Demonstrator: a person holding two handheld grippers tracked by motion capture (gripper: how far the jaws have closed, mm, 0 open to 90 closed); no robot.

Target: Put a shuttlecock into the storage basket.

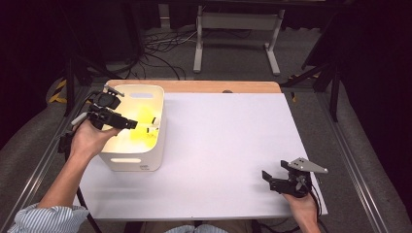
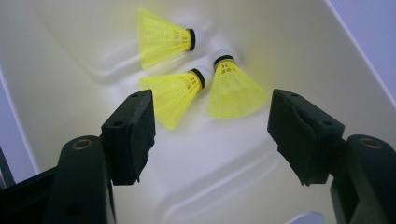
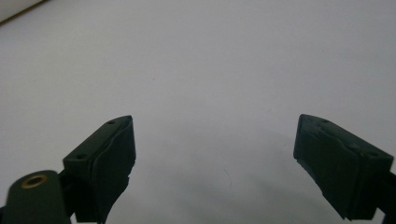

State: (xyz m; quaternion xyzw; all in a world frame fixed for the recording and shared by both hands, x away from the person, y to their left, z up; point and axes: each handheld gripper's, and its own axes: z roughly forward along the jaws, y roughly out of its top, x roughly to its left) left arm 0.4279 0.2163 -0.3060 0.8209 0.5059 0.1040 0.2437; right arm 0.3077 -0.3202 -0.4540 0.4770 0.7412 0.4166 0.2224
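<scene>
At the left of the table (image 1: 218, 145) stands one white plastic bin (image 1: 132, 162), rectangular with a slot handle in its near wall and another in its far wall. Inside it lie three yellow shuttlecocks, counted in the left gripper view: the first shuttlecock (image 2: 161, 37) rests farthest up the bin floor with its black-banded cork end to the right; the second shuttlecock (image 2: 173, 95) lies below it, skirt toward the left jaw; the third shuttlecock (image 2: 232, 91) lies just beside the second, cork end up, its skirt spread toward the right jaw. The corks of the second and third sit close together; whether they touch cannot be told. The left gripper (image 2: 212, 133) is held over the bin's open top, pointing down into it, jaws released and wide apart, with nothing between the pads and clear of all three shuttlecocks. One white table covering spans the surface, with a strip of wood edge visible along the far side. At the near right corner, the right gripper (image 3: 215, 149) is held just above the bare white surface, well apart from the bin, jaws likewise released and empty.
</scene>
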